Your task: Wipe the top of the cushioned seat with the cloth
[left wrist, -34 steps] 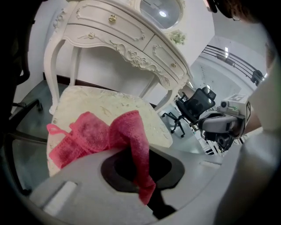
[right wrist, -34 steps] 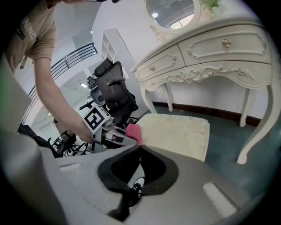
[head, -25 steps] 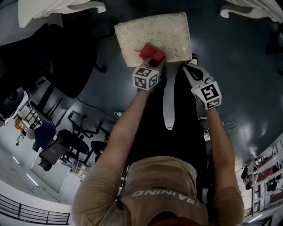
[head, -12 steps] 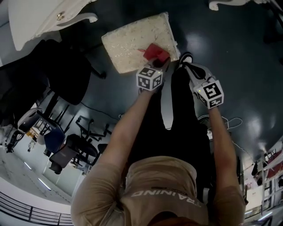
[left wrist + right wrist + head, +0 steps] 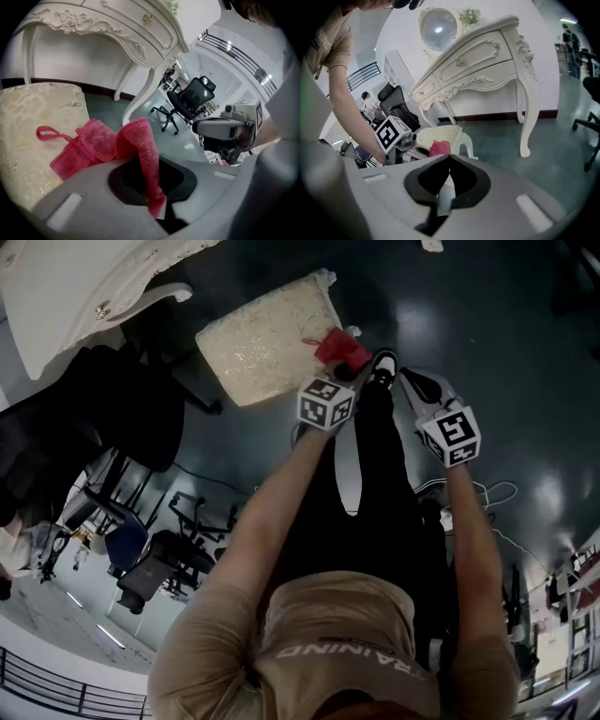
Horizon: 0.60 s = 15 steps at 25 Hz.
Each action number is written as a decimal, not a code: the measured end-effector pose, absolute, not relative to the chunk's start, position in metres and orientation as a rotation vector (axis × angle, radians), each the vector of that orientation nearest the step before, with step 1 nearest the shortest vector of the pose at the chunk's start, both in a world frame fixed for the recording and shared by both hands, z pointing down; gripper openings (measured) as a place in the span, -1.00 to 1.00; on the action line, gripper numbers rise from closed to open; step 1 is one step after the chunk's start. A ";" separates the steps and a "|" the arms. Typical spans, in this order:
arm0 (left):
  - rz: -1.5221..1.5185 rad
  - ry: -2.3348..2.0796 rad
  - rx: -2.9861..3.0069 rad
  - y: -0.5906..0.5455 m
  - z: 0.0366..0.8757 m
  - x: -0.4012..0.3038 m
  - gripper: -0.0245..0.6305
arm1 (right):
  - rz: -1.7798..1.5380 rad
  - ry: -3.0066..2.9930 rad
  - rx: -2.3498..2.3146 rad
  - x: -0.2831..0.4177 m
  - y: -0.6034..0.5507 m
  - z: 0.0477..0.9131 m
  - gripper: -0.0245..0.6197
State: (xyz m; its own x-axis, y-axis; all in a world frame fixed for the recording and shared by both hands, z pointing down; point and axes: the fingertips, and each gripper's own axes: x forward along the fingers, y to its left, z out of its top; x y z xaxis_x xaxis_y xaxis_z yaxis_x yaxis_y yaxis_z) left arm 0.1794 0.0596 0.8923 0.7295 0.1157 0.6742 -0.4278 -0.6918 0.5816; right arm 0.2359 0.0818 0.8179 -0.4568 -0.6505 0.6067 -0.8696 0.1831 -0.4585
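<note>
My left gripper (image 5: 339, 371) is clamped on a fold of the red cloth (image 5: 101, 143), so the free part drapes forward onto the cushioned seat (image 5: 258, 338), ready to be dragged over the fabric. The cloth sits at the seat's near right corner, its loop (image 5: 47, 133) lying on the top. My right gripper (image 5: 412, 382) hangs off the seat above the dark floor (image 5: 487, 315), jaws pressed together on nothing, clear of the wiping path. I judge the far edge remains to be reached.

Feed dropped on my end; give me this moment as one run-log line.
left gripper: shut on red cloth | cloth: at cushioned seat edge | right gripper: shut, empty, off seat
</note>
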 end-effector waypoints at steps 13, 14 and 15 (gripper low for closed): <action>0.892 -0.054 2.139 0.079 0.891 0.227 -0.83 | 1.179 -2.141 1.510 0.267 0.097 0.830 -0.91; 0.890 -0.045 2.146 0.078 0.889 0.226 -0.83 | 1.176 -2.146 1.511 0.265 0.095 0.828 -0.91; 0.889 -0.038 2.154 0.077 0.885 0.225 -0.83 | 1.171 -2.155 1.514 0.264 0.093 0.825 -0.91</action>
State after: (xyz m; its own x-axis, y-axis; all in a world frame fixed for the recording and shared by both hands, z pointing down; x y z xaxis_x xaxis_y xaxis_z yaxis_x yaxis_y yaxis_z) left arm 0.2252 0.0768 0.8853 0.7539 0.2511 0.6071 -0.3019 -0.6883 0.6596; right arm 0.2637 0.0928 0.8251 -0.4239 -0.6679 0.6117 -0.8765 0.1326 -0.4627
